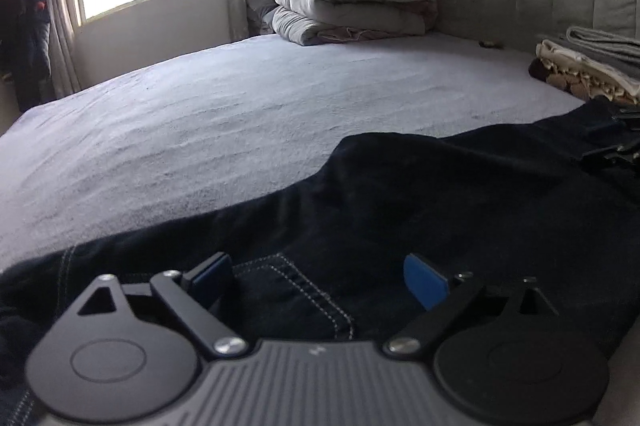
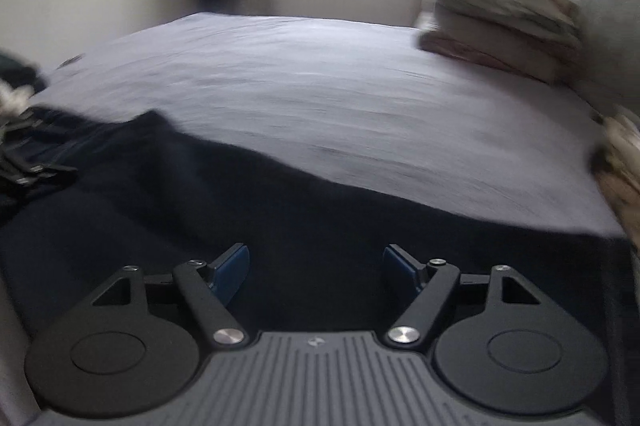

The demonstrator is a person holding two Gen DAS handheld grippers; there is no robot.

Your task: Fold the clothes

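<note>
Dark jeans (image 1: 420, 193) lie spread along the near edge of the bed (image 1: 240, 113). Left gripper (image 1: 320, 282) and right gripper (image 2: 316, 266) sit low over the jeans, jaws apart, gripping nothing. Risk: thick denim may slip or bunch if pinched shallowly; the right view is blurred.

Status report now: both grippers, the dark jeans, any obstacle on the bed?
Left gripper open, low over the dark jeans. Right gripper open, same jeans. Jeans flat, unfolded. Folded clothes nearby, not blocking.

The right wrist view is motion-blurred; the dark jeans (image 2: 280, 209) run off its lower edge, perhaps folded.
</note>
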